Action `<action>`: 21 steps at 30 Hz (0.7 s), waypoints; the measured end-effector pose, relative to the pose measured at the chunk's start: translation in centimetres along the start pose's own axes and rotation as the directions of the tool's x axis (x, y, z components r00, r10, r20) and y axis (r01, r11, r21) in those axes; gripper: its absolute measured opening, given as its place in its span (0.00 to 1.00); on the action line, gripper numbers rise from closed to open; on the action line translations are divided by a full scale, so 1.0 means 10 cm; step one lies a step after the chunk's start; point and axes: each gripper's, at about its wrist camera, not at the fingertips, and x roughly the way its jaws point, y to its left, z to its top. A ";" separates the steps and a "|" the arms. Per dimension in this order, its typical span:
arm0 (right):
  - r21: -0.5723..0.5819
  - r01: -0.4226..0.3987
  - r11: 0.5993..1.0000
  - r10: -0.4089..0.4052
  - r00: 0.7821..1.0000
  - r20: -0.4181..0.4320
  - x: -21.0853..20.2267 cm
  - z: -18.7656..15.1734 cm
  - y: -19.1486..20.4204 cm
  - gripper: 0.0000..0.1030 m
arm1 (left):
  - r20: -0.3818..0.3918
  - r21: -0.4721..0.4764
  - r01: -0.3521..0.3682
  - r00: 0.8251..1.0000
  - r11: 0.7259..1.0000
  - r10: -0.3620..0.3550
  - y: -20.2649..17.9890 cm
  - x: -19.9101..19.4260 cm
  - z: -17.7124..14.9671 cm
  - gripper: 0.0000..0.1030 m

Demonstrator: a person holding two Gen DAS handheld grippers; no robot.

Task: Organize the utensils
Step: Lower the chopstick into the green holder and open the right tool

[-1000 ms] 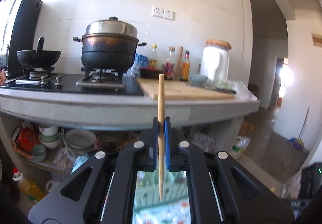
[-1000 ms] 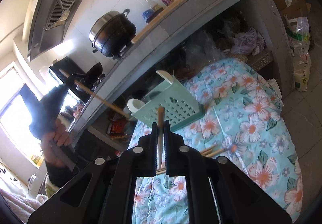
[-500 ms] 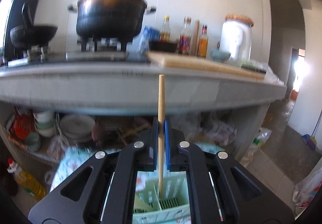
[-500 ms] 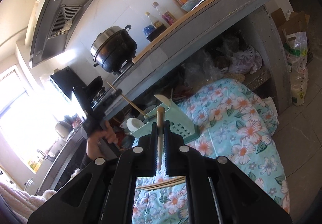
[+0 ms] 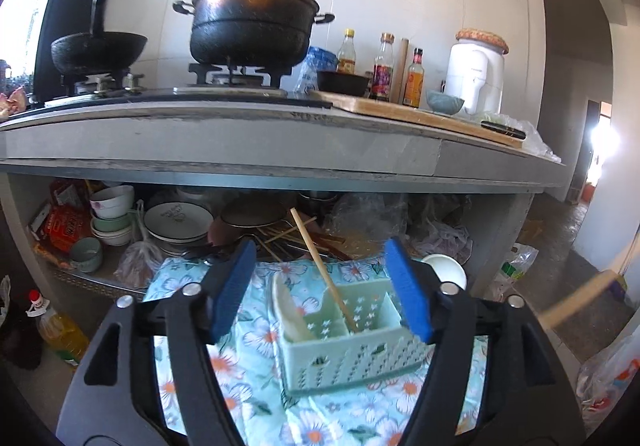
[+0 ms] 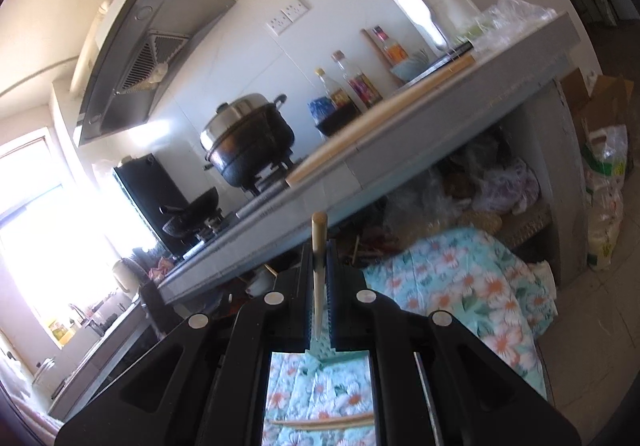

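Note:
In the left wrist view, a pale green utensil basket (image 5: 352,346) stands on a floral cloth (image 5: 240,374). A wooden chopstick (image 5: 320,266) leans in its right compartment; a white spoon (image 5: 292,310) sits in the left one. My left gripper (image 5: 320,294) is open and empty above the basket. A blurred chopstick (image 5: 580,298) shows at the right. In the right wrist view, my right gripper (image 6: 319,286) is shut on a wooden chopstick (image 6: 319,246), held upright. Another chopstick (image 6: 320,422) lies on the cloth below.
A grey counter (image 5: 280,141) with a black pot (image 5: 252,25), wok (image 5: 96,49), bottles (image 5: 384,65) and cutting board overhangs the far side. Bowls and plates (image 5: 176,221) crowd the shelf beneath. An oil bottle (image 5: 60,330) stands at the left.
My left gripper has opened and let its chopstick drop into the basket. The left view has tilted down toward the basket. My right gripper still holds its chopstick and has lifted.

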 end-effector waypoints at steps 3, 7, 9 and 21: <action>-0.025 -0.014 1.000 0.015 1.000 0.012 0.21 0.20 0.09 0.06 | 0.006 0.010 0.006 1.000 1.000 -0.006 0.03 -0.21 -0.08 0.72; -0.063 0.004 0.998 -0.004 1.000 -0.003 0.61 0.33 0.19 0.06 | -0.027 -0.003 0.027 0.999 1.000 -0.027 0.09 -0.42 -0.29 0.76; -0.072 0.010 0.997 -0.012 1.000 -0.027 0.84 0.36 0.24 0.06 | -0.047 0.007 0.023 0.999 1.000 -0.023 0.09 -0.48 -0.41 0.77; -0.320 0.137 0.937 -0.198 0.966 -0.166 1.93 -0.08 0.61 0.06 | -0.186 0.000 0.023 0.982 1.000 -0.023 0.09 -0.62 -1.10 0.80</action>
